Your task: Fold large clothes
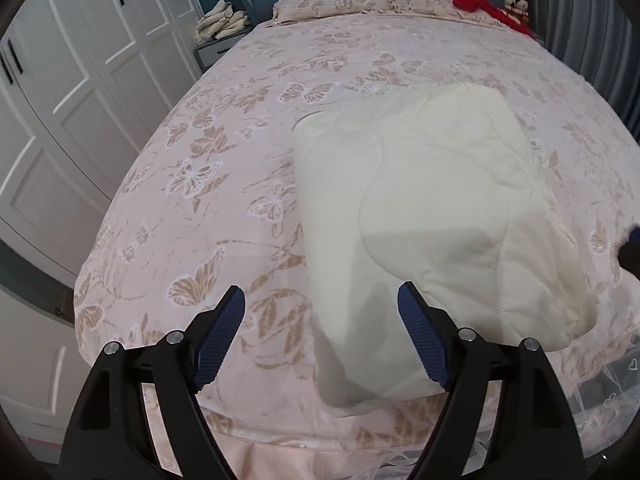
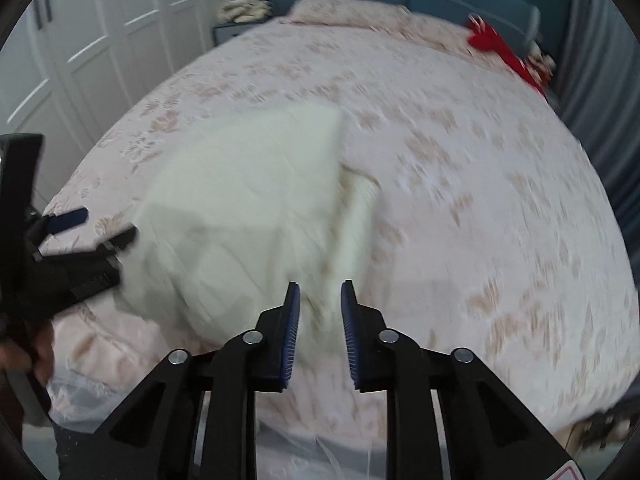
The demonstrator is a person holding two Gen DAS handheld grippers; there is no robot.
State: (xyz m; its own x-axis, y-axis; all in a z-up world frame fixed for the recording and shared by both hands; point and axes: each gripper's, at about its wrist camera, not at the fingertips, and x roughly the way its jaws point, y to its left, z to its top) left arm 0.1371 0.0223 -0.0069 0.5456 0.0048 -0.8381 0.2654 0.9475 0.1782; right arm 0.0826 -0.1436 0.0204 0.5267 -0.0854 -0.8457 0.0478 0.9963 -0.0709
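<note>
A cream quilted garment (image 1: 432, 208) lies folded into a thick rectangle on the pink butterfly bedspread (image 1: 224, 184), near the bed's front edge. My left gripper (image 1: 320, 300) is open and empty, hovering over the garment's near left corner. My right gripper (image 2: 320, 292) is open and empty, jaws partly apart, just above the garment's (image 2: 248, 208) near right edge; this view is motion-blurred. The left gripper (image 2: 96, 226) shows at the left of the right wrist view. The right gripper's tip (image 1: 632, 248) shows at the right edge of the left wrist view.
White wardrobe doors (image 1: 80, 80) stand left of the bed. A nightstand with pale folded items (image 1: 222, 24) sits by the headboard. A pillow (image 1: 332, 4) and a red item (image 1: 480, 4) lie at the bed's head. A curtain (image 2: 600, 80) hangs at right.
</note>
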